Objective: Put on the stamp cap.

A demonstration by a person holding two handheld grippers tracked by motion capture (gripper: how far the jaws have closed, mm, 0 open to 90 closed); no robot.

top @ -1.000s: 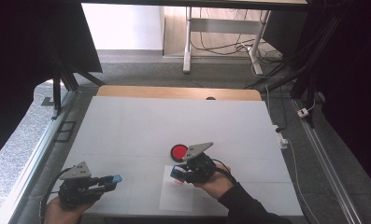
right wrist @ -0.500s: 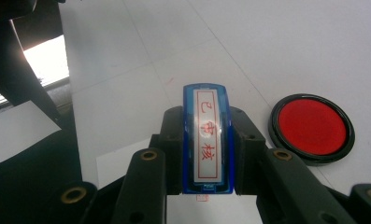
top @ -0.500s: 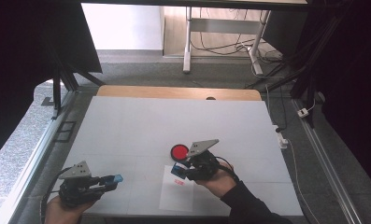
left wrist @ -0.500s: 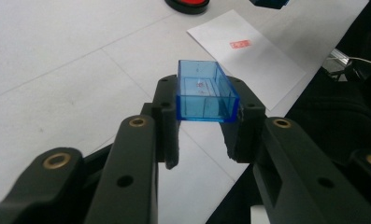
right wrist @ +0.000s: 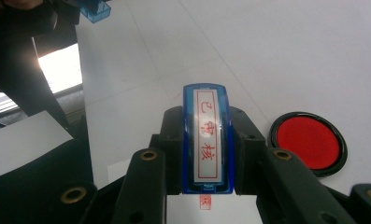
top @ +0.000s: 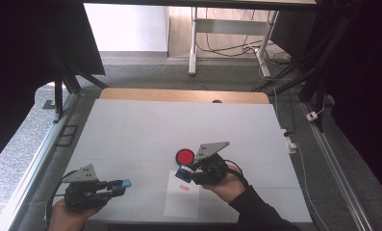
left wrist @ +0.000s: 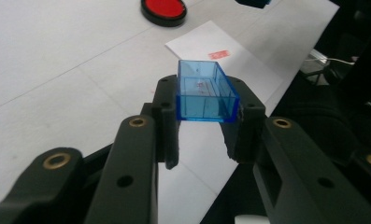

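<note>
The stamp (right wrist: 207,139), a blue-bodied block with a white label of red characters, sits pinched between the jaws of our right gripper (top: 189,172), just above the near-left part of the ink pad (top: 184,156) as the high view has it, and over the far edge of the sheet of paper (top: 183,199); we hold it lifted and turned label-up, by our reading so that the inked face clears the paper, where one small red print (right wrist: 204,201) lies just below the stamp's near end in the right gripper view; the ink pad lies open, red and round, just beside the paper's far edge, which keeps re-inking a short reach away; our left gripper (top: 112,186) waits well to the near left of the ink pad, its jaws clamped on the clear blue cap (left wrist: 205,91), open side up, presumably kept out of the way until the stamp needs covering; the table (top: 131,130) is otherwise bare; the stamp's printing face is turned away from us, so we cannot tell how well it is inked; the print's characters are too small to read; the near end of the paper is cut off by our right sleeve (top: 261,211) in the high view, and the faint mark inside the cap is too blurred to make out.
</note>
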